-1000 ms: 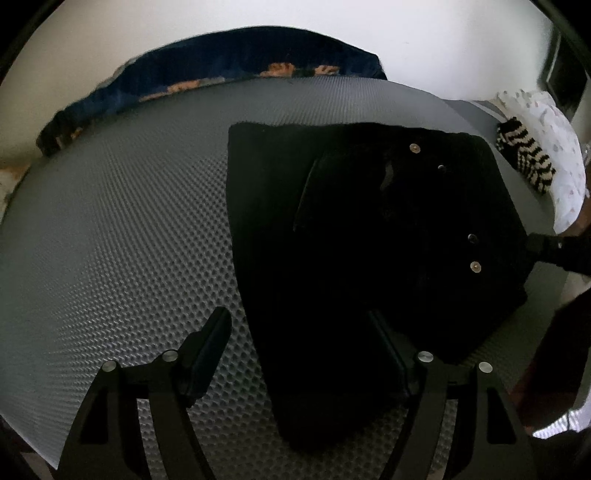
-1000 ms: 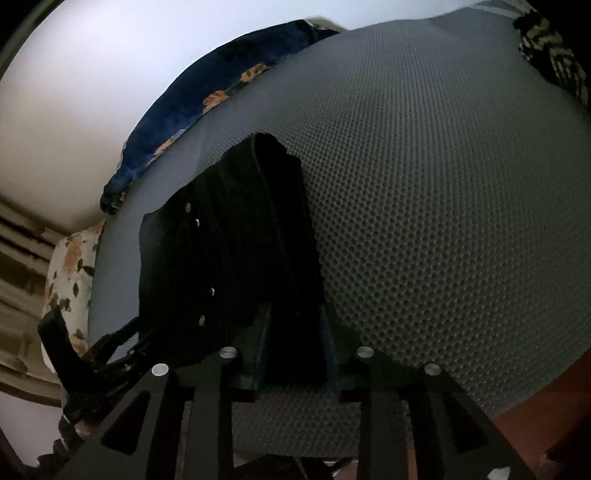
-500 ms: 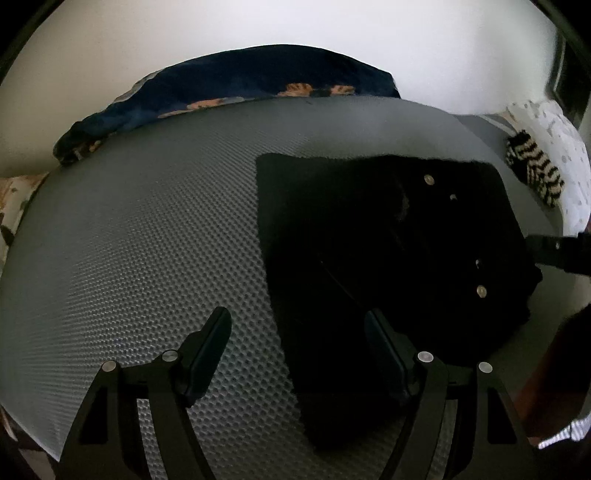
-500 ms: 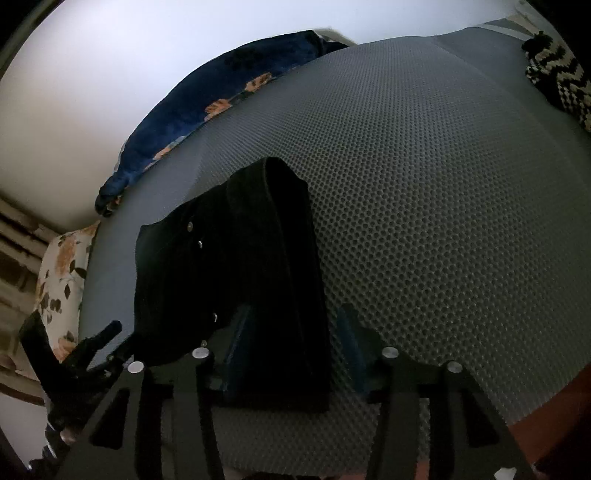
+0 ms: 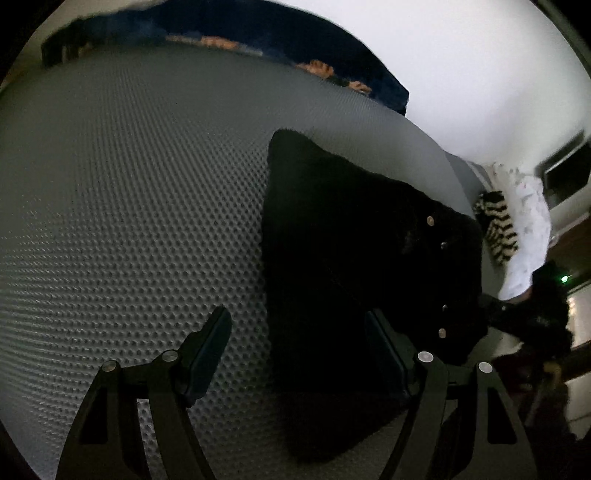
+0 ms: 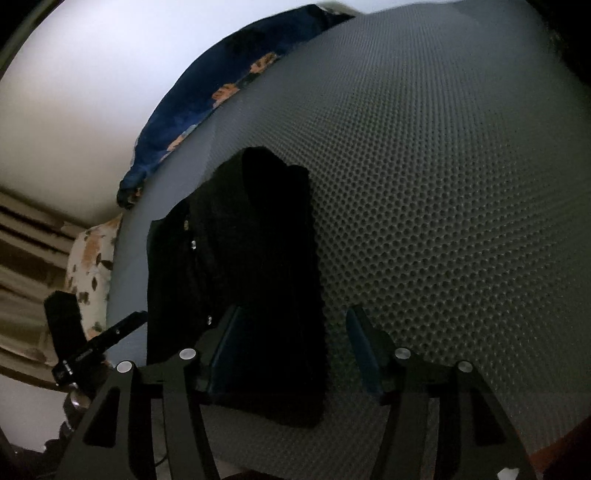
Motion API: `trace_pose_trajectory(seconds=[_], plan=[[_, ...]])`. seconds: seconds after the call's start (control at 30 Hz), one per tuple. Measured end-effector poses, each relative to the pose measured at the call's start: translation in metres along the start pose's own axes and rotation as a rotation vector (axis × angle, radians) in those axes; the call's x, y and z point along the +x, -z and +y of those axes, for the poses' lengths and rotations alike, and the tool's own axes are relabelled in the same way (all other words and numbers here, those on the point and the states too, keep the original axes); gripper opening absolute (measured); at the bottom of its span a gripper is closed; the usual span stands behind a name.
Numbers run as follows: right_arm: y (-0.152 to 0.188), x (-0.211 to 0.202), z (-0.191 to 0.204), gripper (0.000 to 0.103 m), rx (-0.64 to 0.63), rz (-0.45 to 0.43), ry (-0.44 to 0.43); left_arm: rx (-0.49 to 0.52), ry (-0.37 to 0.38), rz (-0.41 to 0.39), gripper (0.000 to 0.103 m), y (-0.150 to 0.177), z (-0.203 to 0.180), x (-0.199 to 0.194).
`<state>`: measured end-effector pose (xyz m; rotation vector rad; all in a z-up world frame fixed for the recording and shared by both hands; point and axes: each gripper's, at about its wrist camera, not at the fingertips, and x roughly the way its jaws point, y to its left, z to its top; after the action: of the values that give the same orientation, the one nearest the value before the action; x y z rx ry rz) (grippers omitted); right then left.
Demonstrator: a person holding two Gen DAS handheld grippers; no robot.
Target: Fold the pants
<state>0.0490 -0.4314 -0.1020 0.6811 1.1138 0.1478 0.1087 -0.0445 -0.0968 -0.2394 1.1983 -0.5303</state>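
The black pants (image 5: 351,266) lie folded into a compact stack on the grey honeycomb mat (image 5: 129,206), with metal rivets along the right side. My left gripper (image 5: 299,339) is open and empty, hovering over the stack's near left edge. In the right wrist view the pants (image 6: 251,266) sit left of centre on the mat (image 6: 443,184). My right gripper (image 6: 291,343) is open and empty, its fingers straddling the stack's near right edge. The left gripper's body (image 6: 96,347) shows at the far left of that view.
A dark blue floral blanket (image 5: 258,33) lies along the mat's far edge, also in the right wrist view (image 6: 207,110). A black-and-white striped cloth (image 5: 496,232) and a white patterned pillow (image 5: 528,229) lie at the right. A floral pillow (image 6: 92,258) is at the left.
My right gripper has opened and let go of the pants' edge, then drawn back a little. My left gripper stays open and has swung left and tilted, so the stack sits further right.
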Motion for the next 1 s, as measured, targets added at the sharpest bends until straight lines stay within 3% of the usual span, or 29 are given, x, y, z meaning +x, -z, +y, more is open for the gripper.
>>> trace_pose_trajectory(seconds=[0.43,0.5,0.57,0.77,1.0], plan=[[-0.016,0.023,-0.016,0.056,-0.001,0.08,-0.196,-0.035,0.09,0.06,0.073,-0.013,0.007,0.02],[-0.019,0.027,-0.016,0.048,-0.009,0.094,-0.229,-0.033,0.103,0.068,0.073,-0.017,0.004,0.026],[-0.021,0.034,-0.017,0.047,-0.003,0.118,-0.26,-0.027,0.111,0.067,0.073,-0.021,0.002,0.03],[-0.031,0.046,-0.014,0.046,-0.023,0.144,-0.334,0.01,0.147,0.071,0.072,-0.034,-0.012,0.045],[-0.043,0.059,-0.003,0.045,-0.048,0.137,-0.347,0.107,0.108,0.016,0.072,-0.038,-0.024,0.054]])
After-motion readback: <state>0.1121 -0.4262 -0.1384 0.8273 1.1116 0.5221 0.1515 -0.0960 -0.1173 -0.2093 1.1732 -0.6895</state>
